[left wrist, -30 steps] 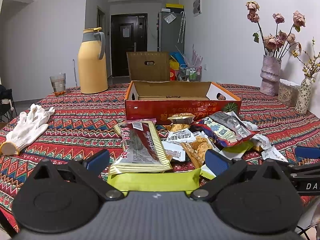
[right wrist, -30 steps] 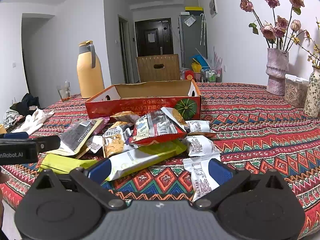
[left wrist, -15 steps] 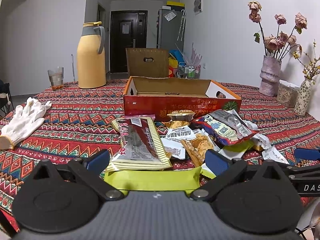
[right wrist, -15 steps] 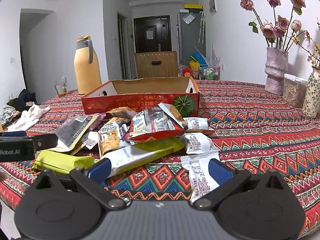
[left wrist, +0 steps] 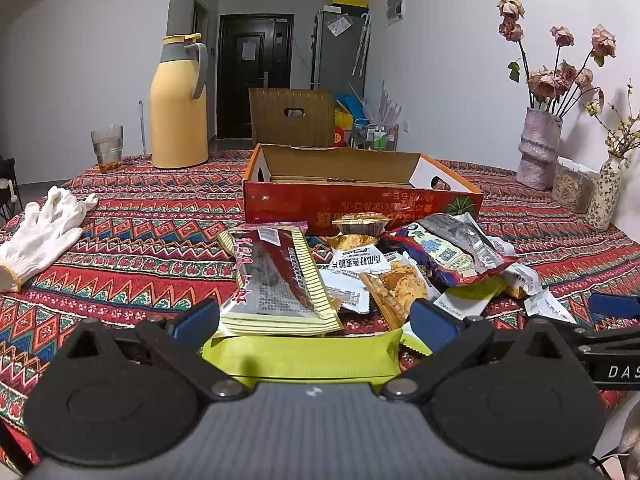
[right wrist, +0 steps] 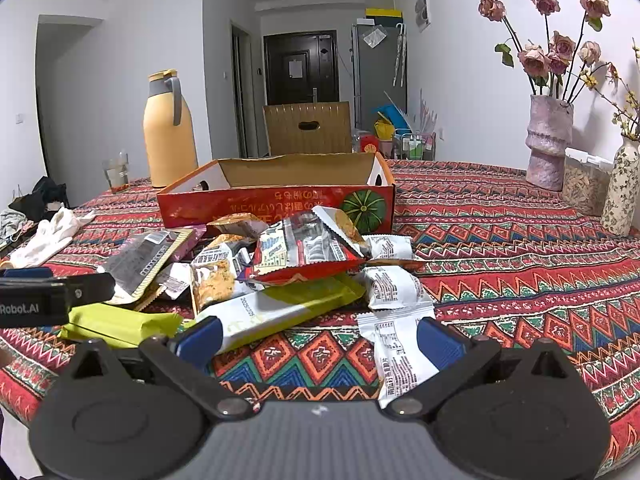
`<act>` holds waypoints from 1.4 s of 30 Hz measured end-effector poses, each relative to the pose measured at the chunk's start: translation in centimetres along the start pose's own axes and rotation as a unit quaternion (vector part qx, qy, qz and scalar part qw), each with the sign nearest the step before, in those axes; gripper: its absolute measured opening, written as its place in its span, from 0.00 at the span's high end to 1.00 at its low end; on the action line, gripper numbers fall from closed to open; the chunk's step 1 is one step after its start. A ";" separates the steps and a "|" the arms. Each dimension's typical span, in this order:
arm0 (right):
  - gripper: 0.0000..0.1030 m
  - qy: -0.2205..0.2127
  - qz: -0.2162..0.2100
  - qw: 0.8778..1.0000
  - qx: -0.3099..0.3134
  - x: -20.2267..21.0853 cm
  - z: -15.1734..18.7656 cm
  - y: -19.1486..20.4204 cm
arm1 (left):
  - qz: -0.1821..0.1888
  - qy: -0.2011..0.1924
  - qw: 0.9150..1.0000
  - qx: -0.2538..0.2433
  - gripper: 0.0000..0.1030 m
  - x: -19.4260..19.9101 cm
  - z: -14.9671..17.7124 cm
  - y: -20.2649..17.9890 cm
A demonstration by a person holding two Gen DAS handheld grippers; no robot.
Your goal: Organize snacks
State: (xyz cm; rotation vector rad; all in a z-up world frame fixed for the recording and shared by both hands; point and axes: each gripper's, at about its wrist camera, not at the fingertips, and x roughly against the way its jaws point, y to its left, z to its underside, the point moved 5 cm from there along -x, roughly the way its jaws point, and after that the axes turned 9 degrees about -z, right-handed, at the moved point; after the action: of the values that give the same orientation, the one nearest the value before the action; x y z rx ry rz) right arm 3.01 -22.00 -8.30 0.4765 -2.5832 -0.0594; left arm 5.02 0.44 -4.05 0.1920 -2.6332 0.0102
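A pile of snack packets (left wrist: pixel 360 272) lies on the patterned tablecloth before an open red cardboard box (left wrist: pixel 360 200), which looks empty. My left gripper (left wrist: pixel 316 324) is open, low over a lime-green packet (left wrist: pixel 300 356), with a striped yellow packet (left wrist: pixel 276 280) just beyond. My right gripper (right wrist: pixel 320 340) is open at the pile's near right edge, with a white packet (right wrist: pixel 396 356) by its right finger and a long green-white packet (right wrist: pixel 280 308) by its left finger. The red box also shows in the right wrist view (right wrist: pixel 276 200).
A yellow thermos jug (left wrist: pixel 179 104) and a glass (left wrist: pixel 106 148) stand at the back left. White gloves (left wrist: pixel 40 232) lie at the left. Flower vases (left wrist: pixel 538 148) and a clear jar (left wrist: pixel 572 188) stand at the right. A chair back (left wrist: pixel 294 118) is behind the box.
Both grippers have dropped slightly and eased back from the pile; both stayed open. The snacks have not moved.
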 end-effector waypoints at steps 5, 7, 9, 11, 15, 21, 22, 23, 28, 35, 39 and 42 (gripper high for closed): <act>0.00 0.000 0.000 1.000 -0.001 0.0 0.0 0.0 | -0.001 0.002 1.000 -0.001 0.00 -0.1 0.0 0.0; 0.00 0.001 0.000 1.000 -0.002 -0.1 0.1 -0.1 | -0.001 0.002 1.000 -0.001 0.00 0.0 0.1 -0.1; 0.00 0.001 -0.001 1.000 -0.002 -0.1 0.1 -0.1 | -0.002 0.002 1.000 -0.002 0.00 -0.1 0.1 -0.1; 0.00 0.000 -0.001 1.000 -0.001 -0.1 0.1 -0.1 | -0.002 0.002 1.000 -0.001 0.00 -0.1 0.1 -0.1; 0.00 0.001 0.000 1.000 -0.001 -0.2 0.1 -0.1 | -0.001 0.002 1.000 -0.001 0.00 -0.1 0.1 -0.1; 0.00 0.002 0.001 1.000 -0.001 -0.2 0.1 -0.1 | -0.001 0.004 1.000 -0.002 0.00 -0.2 0.3 -0.2; 0.00 0.003 0.000 1.000 -0.001 -0.2 0.1 -0.1 | -0.001 0.004 1.000 -0.002 0.00 -0.2 0.3 -0.2; 0.00 0.003 0.000 1.000 -0.001 -0.2 0.1 -0.1 | -0.001 0.004 1.000 -0.002 0.00 -0.2 0.3 -0.2; 0.00 0.003 0.001 1.000 -0.003 -0.3 0.2 -0.2 | -0.002 0.005 1.000 -0.002 0.00 -0.3 0.4 -0.2; 0.00 0.004 0.004 1.000 -0.006 -0.4 0.3 -0.5 | -0.003 0.008 1.000 -0.003 0.00 -0.5 0.6 -0.2; 0.02 0.002 0.009 1.000 -0.008 -0.4 0.4 -0.8 | -0.005 0.012 1.000 -0.001 0.00 -0.8 0.6 -0.2; 0.11 0.008 0.019 1.000 -0.008 -0.8 0.5 -1.4 | -0.007 0.017 1.000 -0.001 0.00 -0.9 0.5 -0.1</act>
State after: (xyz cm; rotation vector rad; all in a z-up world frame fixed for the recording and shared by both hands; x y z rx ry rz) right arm 3.87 -23.09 -9.31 0.4209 -2.5738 -0.0633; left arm 5.59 0.41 -4.97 0.2068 -2.5986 0.0074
